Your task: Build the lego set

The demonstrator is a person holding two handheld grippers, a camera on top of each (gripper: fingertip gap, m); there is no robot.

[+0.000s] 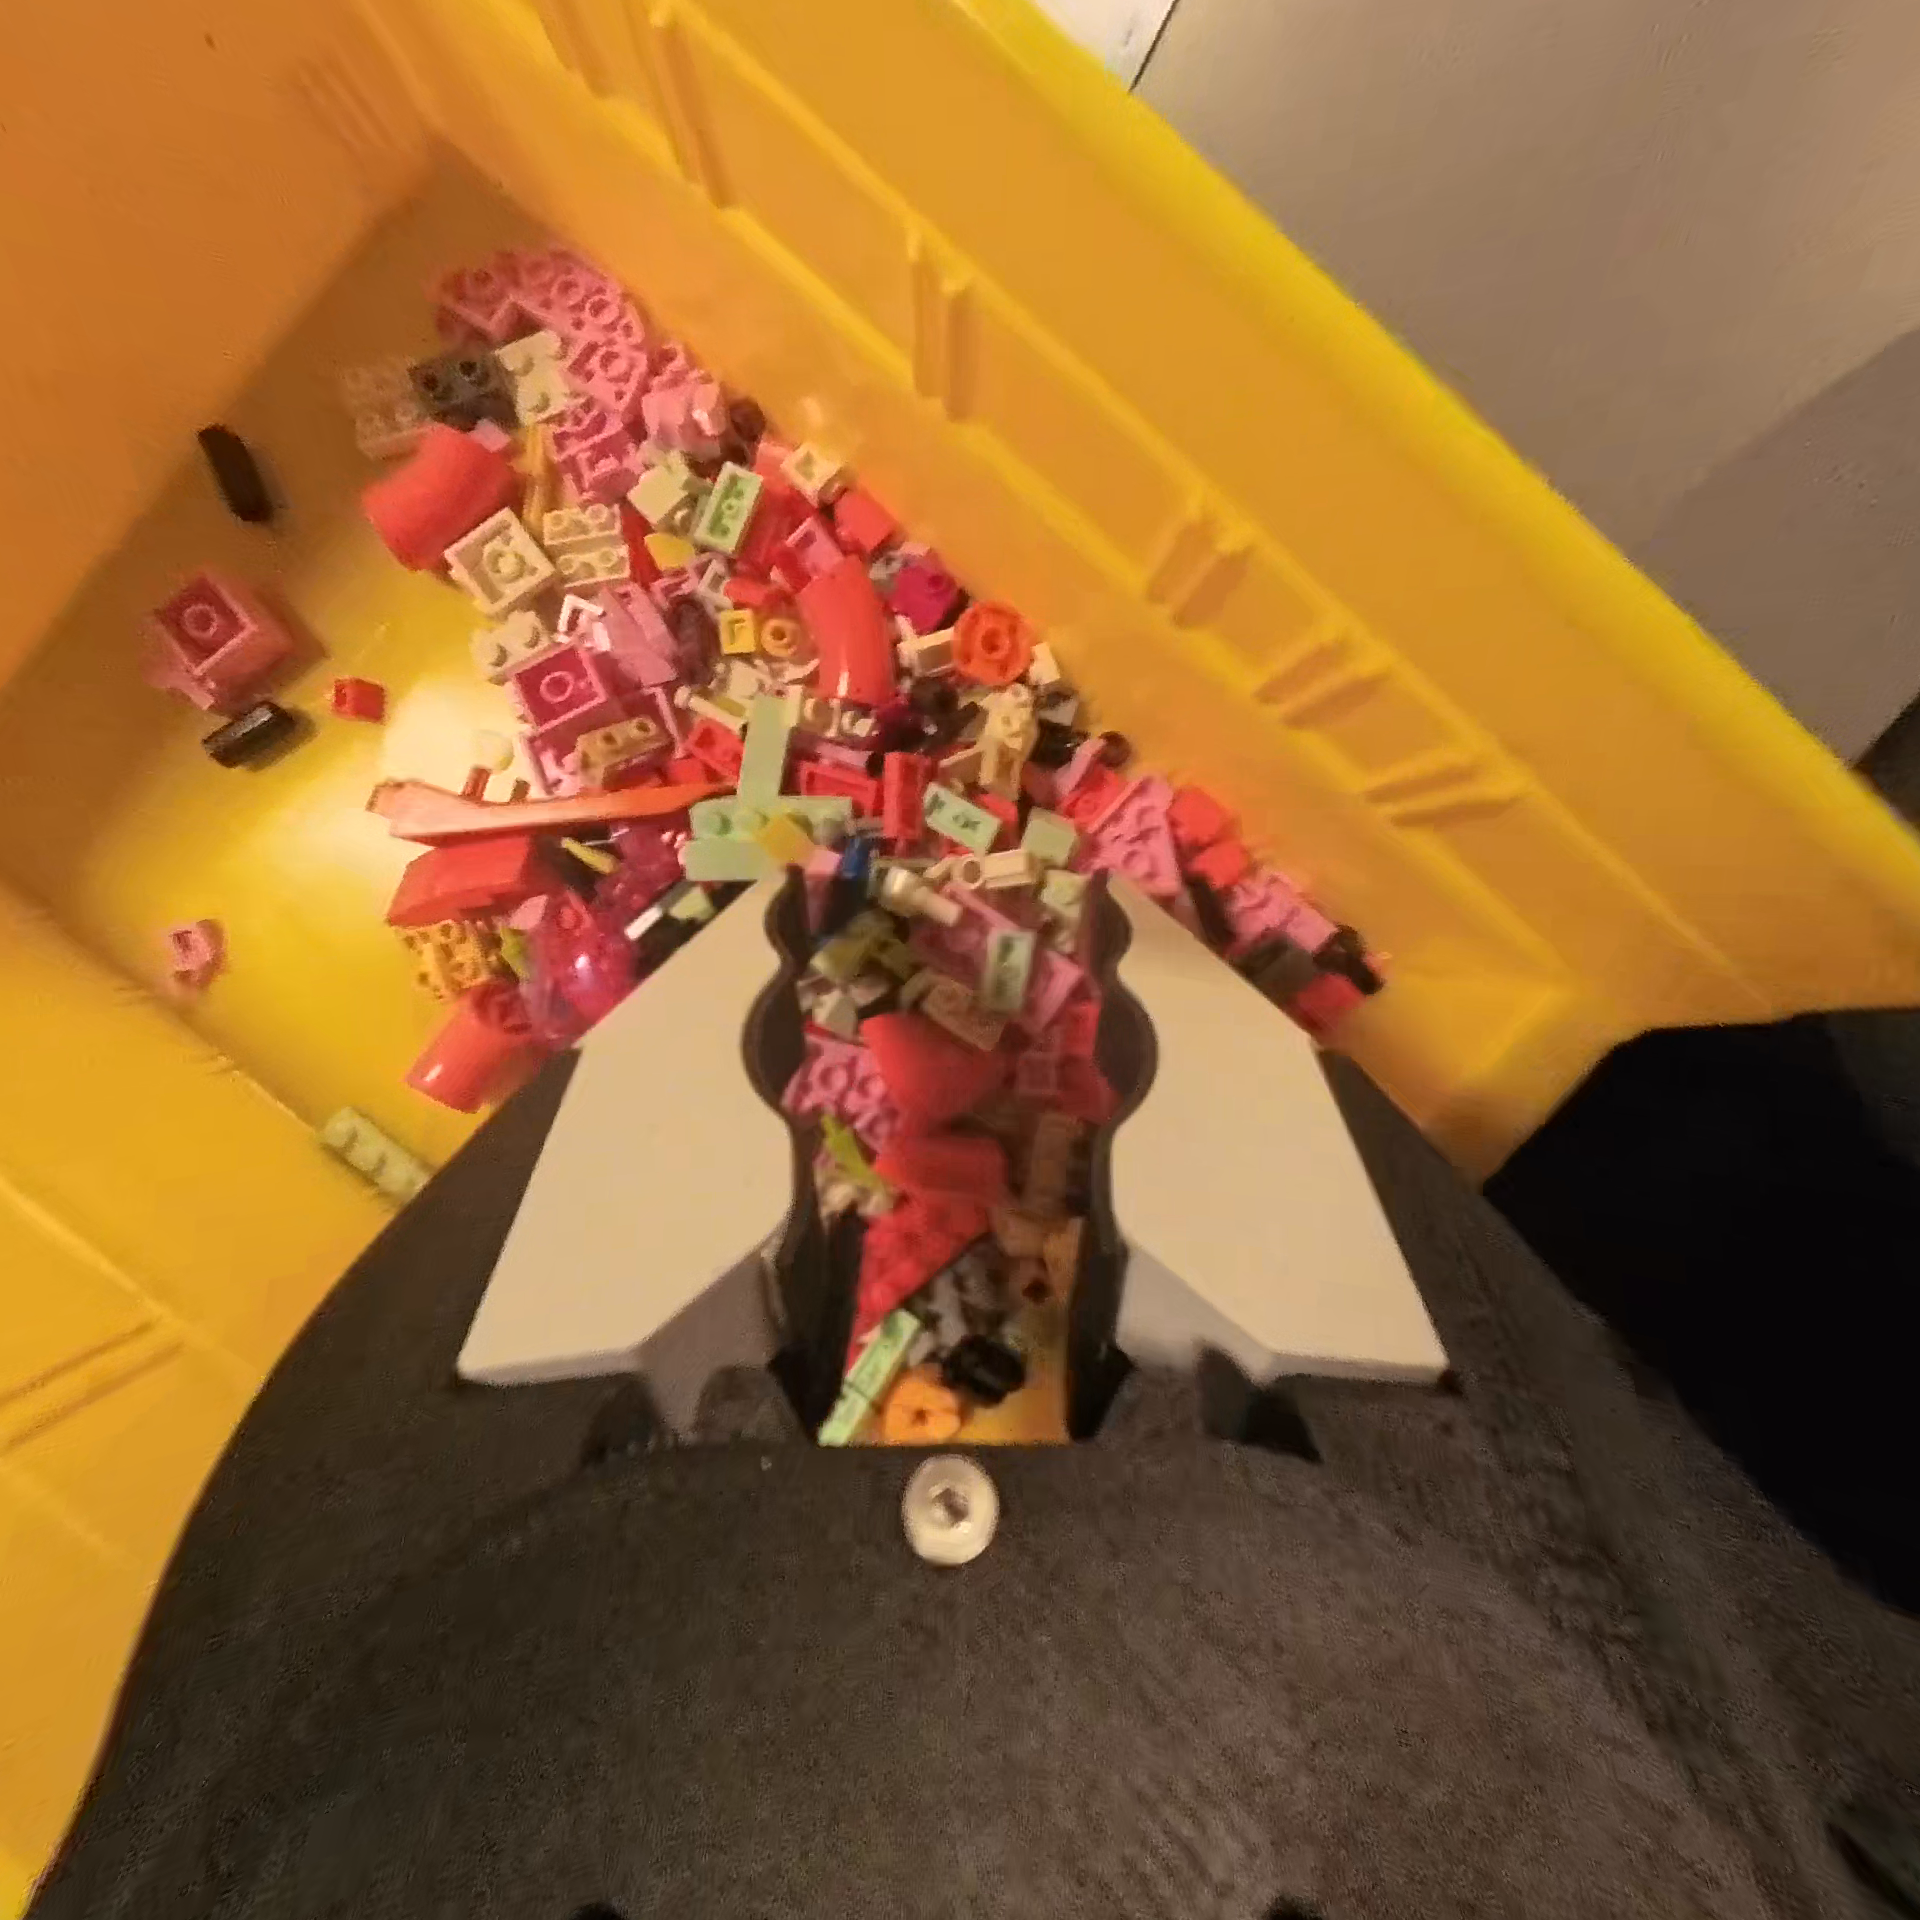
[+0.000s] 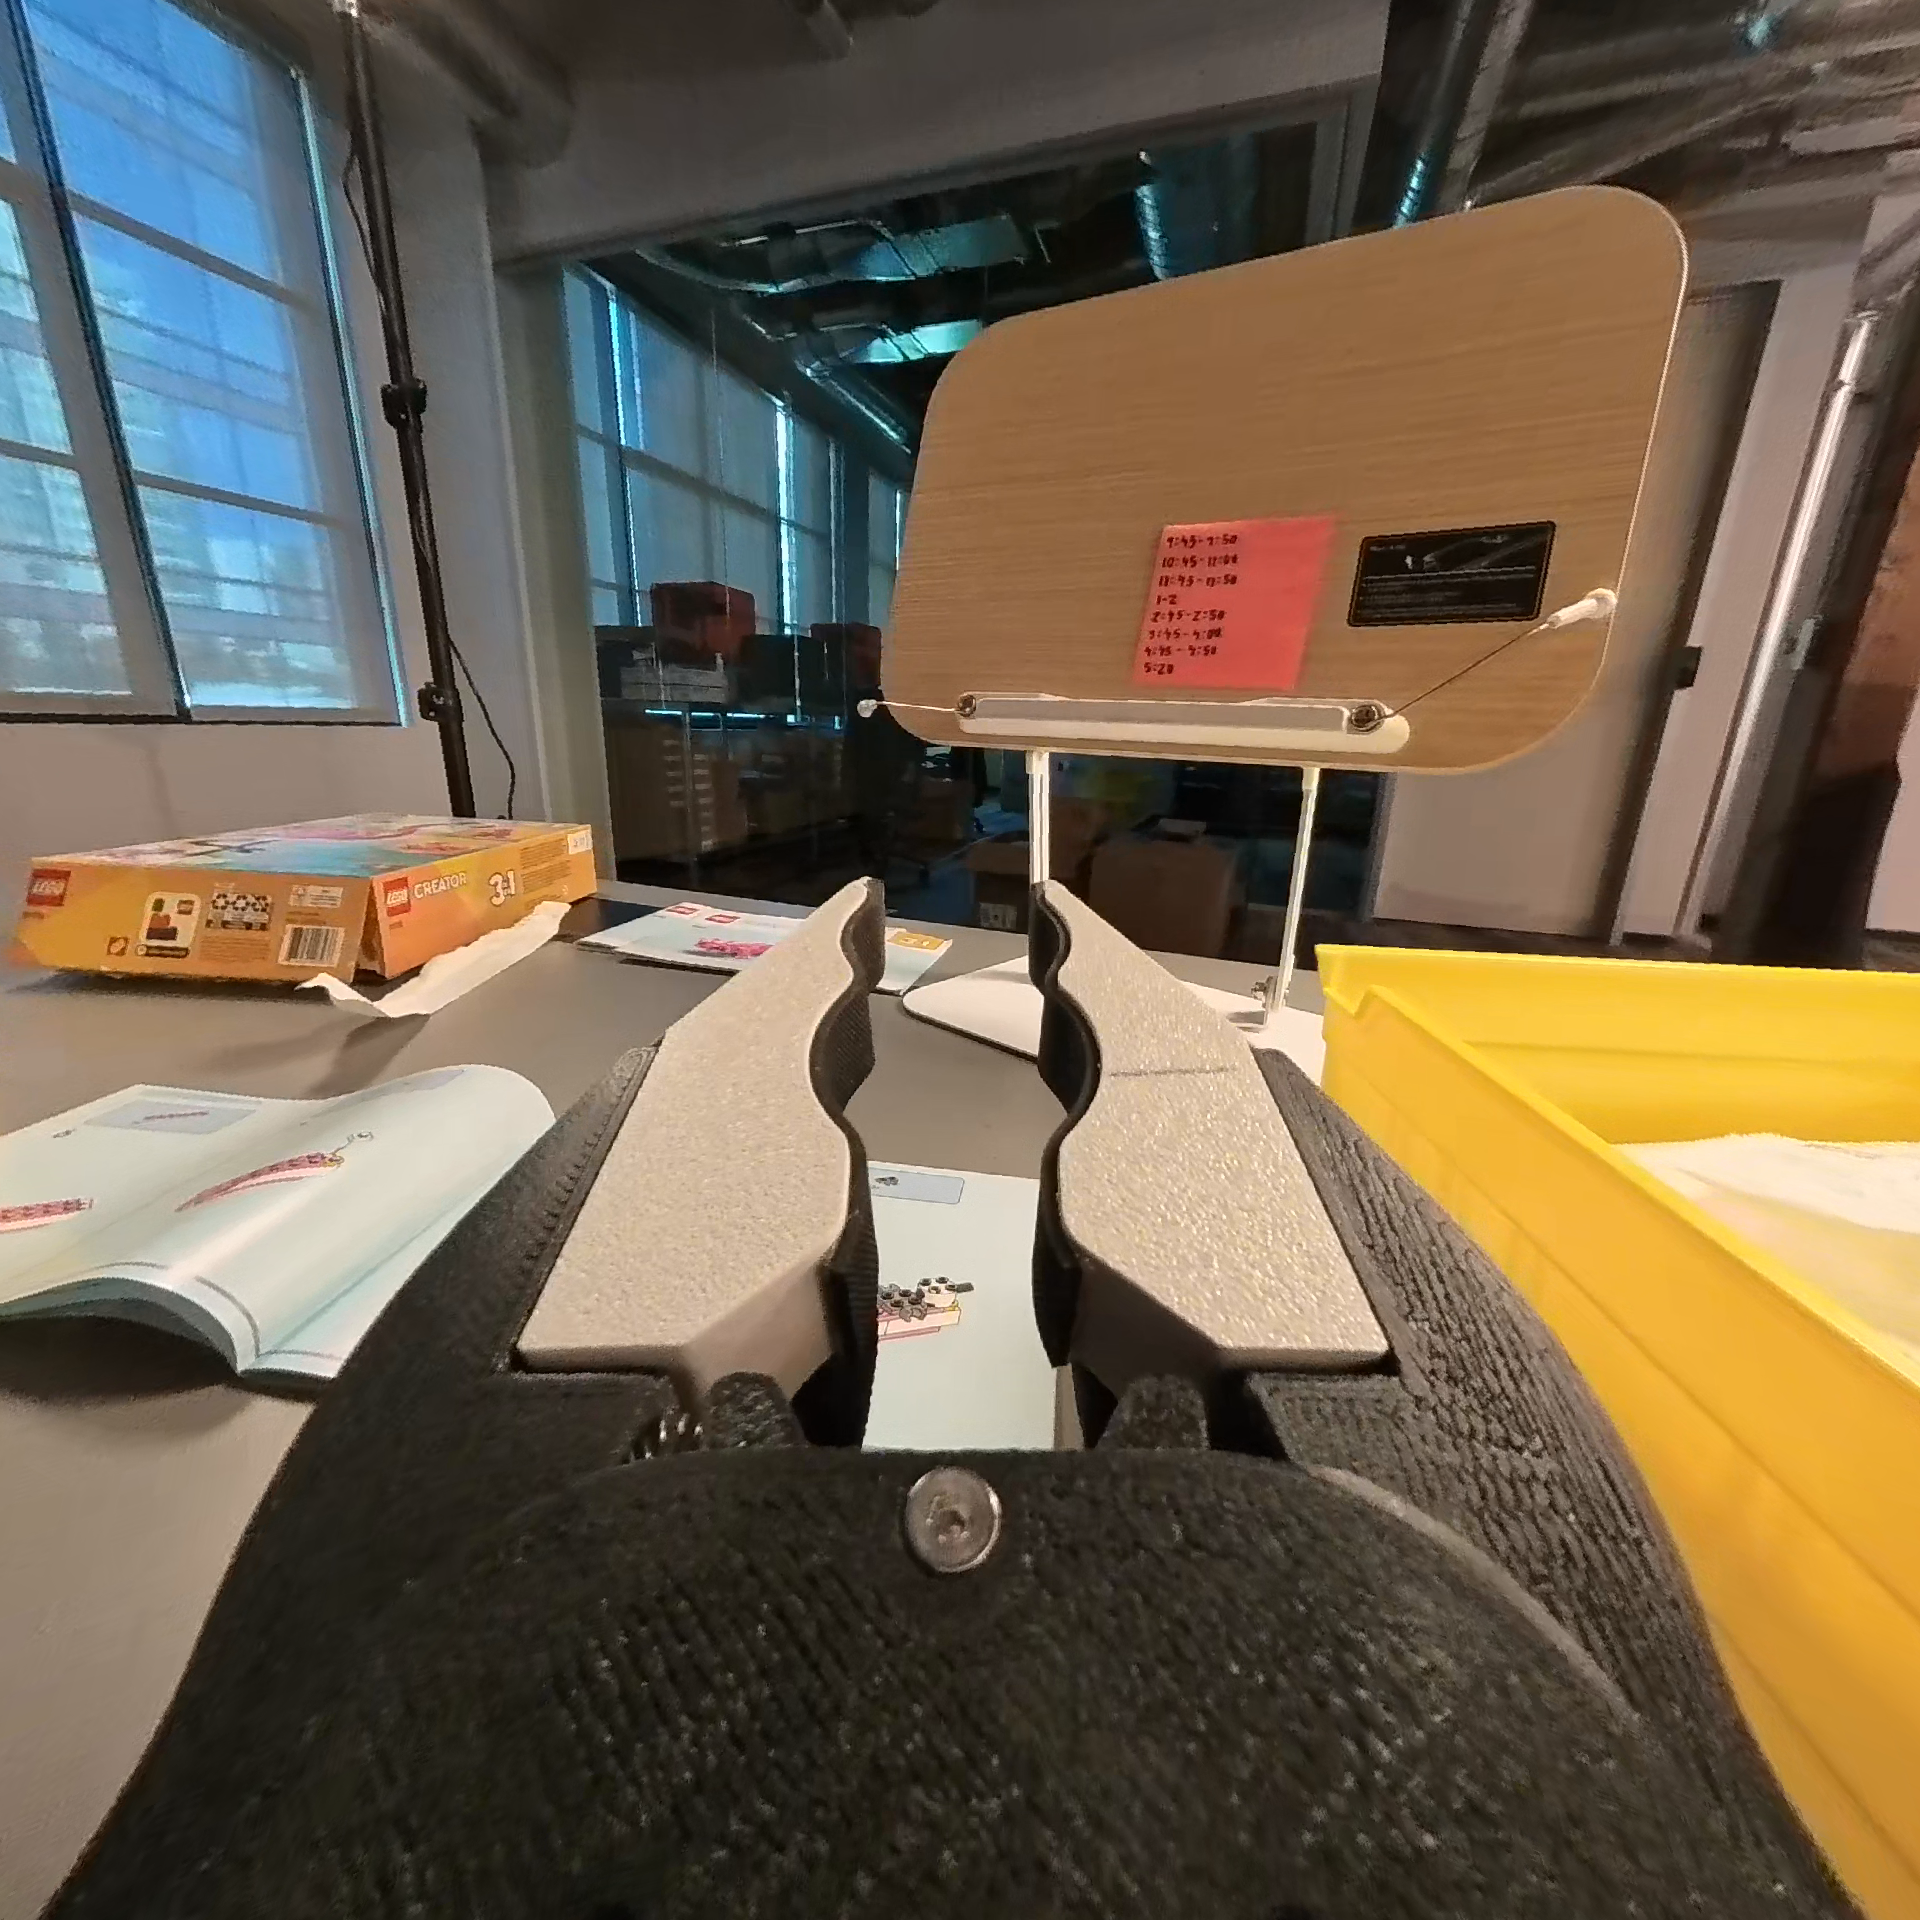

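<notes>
My left gripper [image 1: 945, 894] points down into a yellow bin [image 1: 1039, 364] and is open. Its two grey fingers [image 1: 665, 1122] straddle the near part of a heap of small toy bricks [image 1: 727, 675] in pink, red, pale green and cream. Loose bricks show in the gap between the pads, and I cannot see either pad press on one. My right gripper [image 2: 956, 899] hovers over a grey table [image 2: 436, 1039], open, with nothing between its fingers [image 2: 727, 1122]. An instruction page [image 2: 956, 1299] lies under it.
A yellow bin [image 2: 1558, 1091] stands at the right of the right gripper. An open booklet [image 2: 260, 1195], a toy brick box [image 2: 312, 904] and more booklets [image 2: 727, 935] lie at the left. A wooden board on a stand [image 2: 1299, 499] bearing a pink note [image 2: 1236, 603] stands ahead. Across from one pair of fingers to the other is roughly 50 centimeters. My right tips are roughly 30 centimeters from the pink note [image 2: 1236, 603].
</notes>
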